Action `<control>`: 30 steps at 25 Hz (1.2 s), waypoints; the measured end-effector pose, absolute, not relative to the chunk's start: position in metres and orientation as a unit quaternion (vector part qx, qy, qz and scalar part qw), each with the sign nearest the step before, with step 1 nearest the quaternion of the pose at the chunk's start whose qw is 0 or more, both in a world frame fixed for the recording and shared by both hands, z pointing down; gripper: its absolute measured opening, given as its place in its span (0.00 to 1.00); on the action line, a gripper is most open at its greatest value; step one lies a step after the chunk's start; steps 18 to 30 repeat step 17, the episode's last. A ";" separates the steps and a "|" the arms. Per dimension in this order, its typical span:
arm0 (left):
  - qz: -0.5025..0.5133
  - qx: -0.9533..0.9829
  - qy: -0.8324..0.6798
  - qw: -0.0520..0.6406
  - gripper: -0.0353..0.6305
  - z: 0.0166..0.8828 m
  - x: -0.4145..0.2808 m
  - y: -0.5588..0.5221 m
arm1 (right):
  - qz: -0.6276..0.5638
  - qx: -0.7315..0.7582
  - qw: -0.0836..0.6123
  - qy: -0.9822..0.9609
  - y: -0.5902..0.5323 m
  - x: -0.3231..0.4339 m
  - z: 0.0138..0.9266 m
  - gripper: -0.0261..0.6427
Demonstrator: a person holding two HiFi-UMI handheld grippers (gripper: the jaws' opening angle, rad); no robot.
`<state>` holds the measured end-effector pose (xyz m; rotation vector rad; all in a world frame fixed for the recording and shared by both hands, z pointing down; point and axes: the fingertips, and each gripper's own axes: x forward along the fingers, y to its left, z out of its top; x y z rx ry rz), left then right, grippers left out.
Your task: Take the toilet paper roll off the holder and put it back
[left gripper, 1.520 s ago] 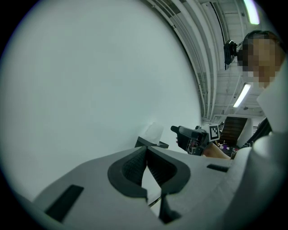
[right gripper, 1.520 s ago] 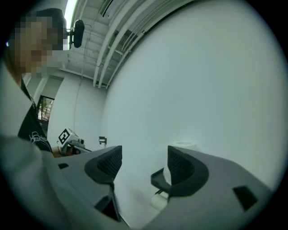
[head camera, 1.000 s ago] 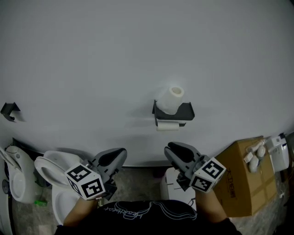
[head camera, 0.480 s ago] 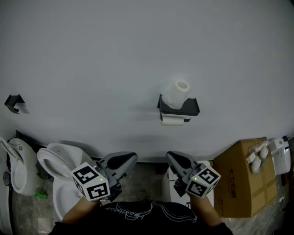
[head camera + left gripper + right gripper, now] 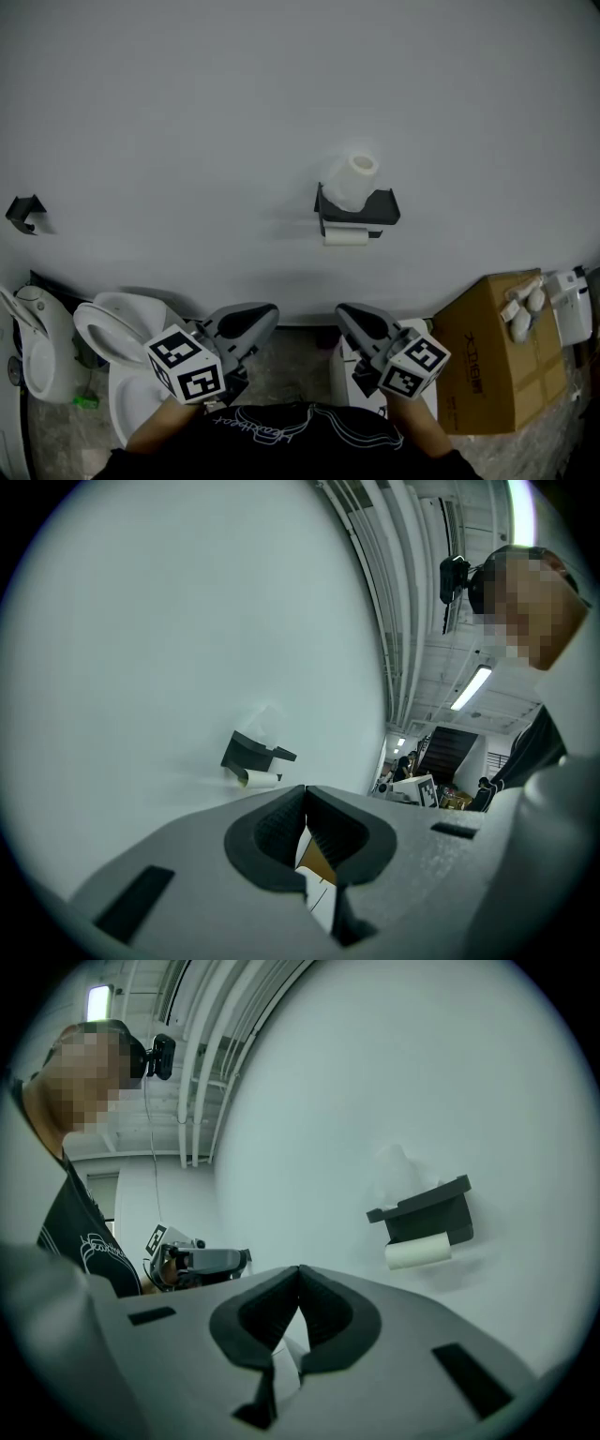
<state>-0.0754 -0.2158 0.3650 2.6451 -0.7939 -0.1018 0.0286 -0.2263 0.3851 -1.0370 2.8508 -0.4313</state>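
right tongs (image 5: 298,1271) closed; head view adds toilet (image 5: 108,328)

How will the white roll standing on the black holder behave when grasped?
The roll is probably light and soft: wound paper, hollow core, so it may squash. Standing on end on the holder, a push could tip it.

The grey plastic left gripper (image 5: 266,314) and grey plastic right gripper (image 5: 346,313) are pointing level, jaws pressing together, empty.
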 end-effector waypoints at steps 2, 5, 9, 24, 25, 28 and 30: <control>-0.036 0.941 -0.280 0.187 0.06 0.366 -0.075 -0.216 | -0.141 -0.340 0.039 0.929 -0.227 0.029 0.385 0.05; -0.035 0.942 -0.276 0.188 0.06 0.367 -0.075 -0.216 | -0.141 -0.340 0.039 0.929 -0.228 0.029 0.387 0.05; -0.030 0.940 -0.282 0.187 0.06 0.369 -0.078 -0.219 | -0.141 -0.339 0.038 0.930 -0.230 0.027 0.387 0.05; -0.032 0.937 -0.286 0.199 0.06 0.369 -0.084 -0.225 | -0.140 -0.335 0.035 0.931 -0.235 0.022 0.386 0.05; -0.032 0.937 -0.286 0.199 0.06 0.369 -0.084 -0.225 | -0.140 -0.335 0.035 0.931 -0.235 0.022 0.386 0.05; -0.032 0.937 -0.286 0.199 0.06 0.369 -0.084 -0.225 | -0.140 -0.335 0.035 0.931 -0.235 0.022 0.386 0.05; -0.032 0.937 -0.286 0.199 0.06 0.369 -0.084 -0.225 | -0.140 -0.335 0.035 0.931 -0.235 0.022 0.386 0.05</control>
